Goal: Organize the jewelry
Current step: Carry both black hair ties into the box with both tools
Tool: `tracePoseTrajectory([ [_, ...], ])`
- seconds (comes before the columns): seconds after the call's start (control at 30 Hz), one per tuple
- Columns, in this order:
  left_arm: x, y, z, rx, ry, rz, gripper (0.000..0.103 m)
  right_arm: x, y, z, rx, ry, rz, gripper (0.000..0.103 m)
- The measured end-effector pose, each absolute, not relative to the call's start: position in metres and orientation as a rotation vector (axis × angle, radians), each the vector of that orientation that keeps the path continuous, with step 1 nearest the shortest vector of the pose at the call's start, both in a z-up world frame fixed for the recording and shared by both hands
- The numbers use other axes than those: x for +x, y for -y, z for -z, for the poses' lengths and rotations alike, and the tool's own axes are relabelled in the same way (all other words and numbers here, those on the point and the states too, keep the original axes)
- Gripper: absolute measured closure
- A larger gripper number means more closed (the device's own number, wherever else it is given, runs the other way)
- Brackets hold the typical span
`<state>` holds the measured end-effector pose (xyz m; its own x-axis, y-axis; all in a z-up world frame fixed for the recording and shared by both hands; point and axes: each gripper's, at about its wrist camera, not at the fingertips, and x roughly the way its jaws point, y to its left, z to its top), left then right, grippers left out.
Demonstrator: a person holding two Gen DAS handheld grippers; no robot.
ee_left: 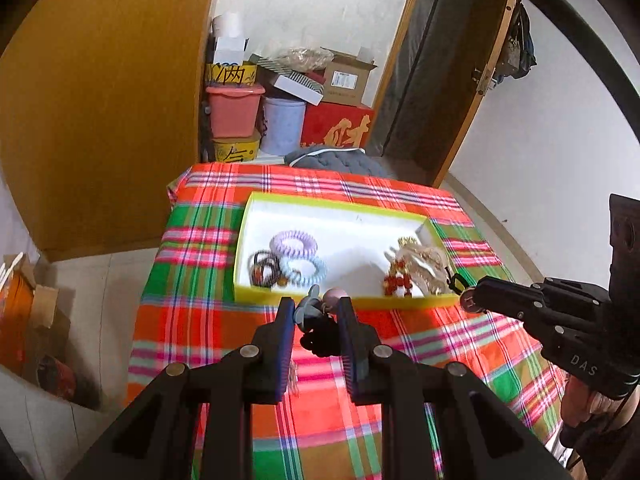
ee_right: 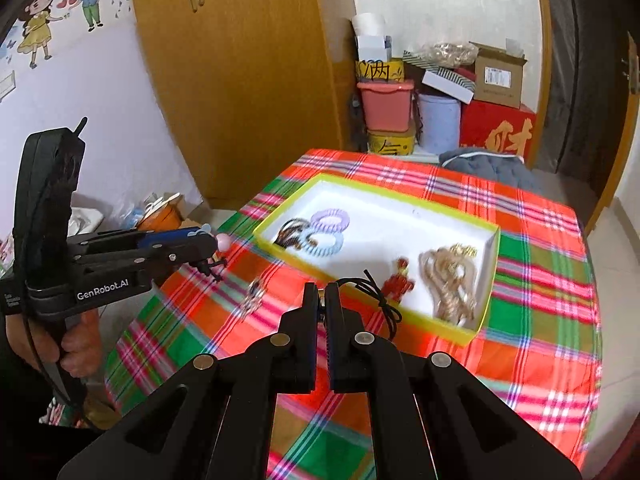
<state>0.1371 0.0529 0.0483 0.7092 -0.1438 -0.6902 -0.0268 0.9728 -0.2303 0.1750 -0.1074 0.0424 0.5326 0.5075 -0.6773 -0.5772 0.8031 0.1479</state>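
Yellow-rimmed white box (ee_left: pixel 256 256) on red, green and pink plaid cloth (ee_left: pixel 224 320).

**Box at mid-table, jewelry at its two ends**

An open box (ee_left: pixel 256 294) sits on the clothed table (ee_left: pixel 400 420). Inside, three coil hair ties (ee_left: pixel 294 258) cluster at the left end; a beaded ornament (ee_left: pixel 396 282) and a heap of chains (ee_left: pixel 426 264) lie at the right end. A bracelet (ee_right: pixel 252 298) lies on the cloth before the box's left corner. Behind the table stand stacked tubs and cartons (ee_left: pixel 288 96), a wardrobe (ee_left: pixel 100 100) to their left, a door (ee_left: pixel 472 80) to their right
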Motion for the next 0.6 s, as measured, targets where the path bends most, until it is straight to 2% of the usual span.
tracePoseTrajectory([
  [0.33,0.182,-0.055,-0.058,-0.201,-0.757,0.079,0.081,0.221,0.107,-0.057,-0.101,-0.744,-0.628,0.100],
  [0.6,0.216,-0.056,-0.053,-0.189,-0.759,0.100,0.081,0.251,0.099,-0.046,-0.100,-0.760,-0.633,0.100],
])
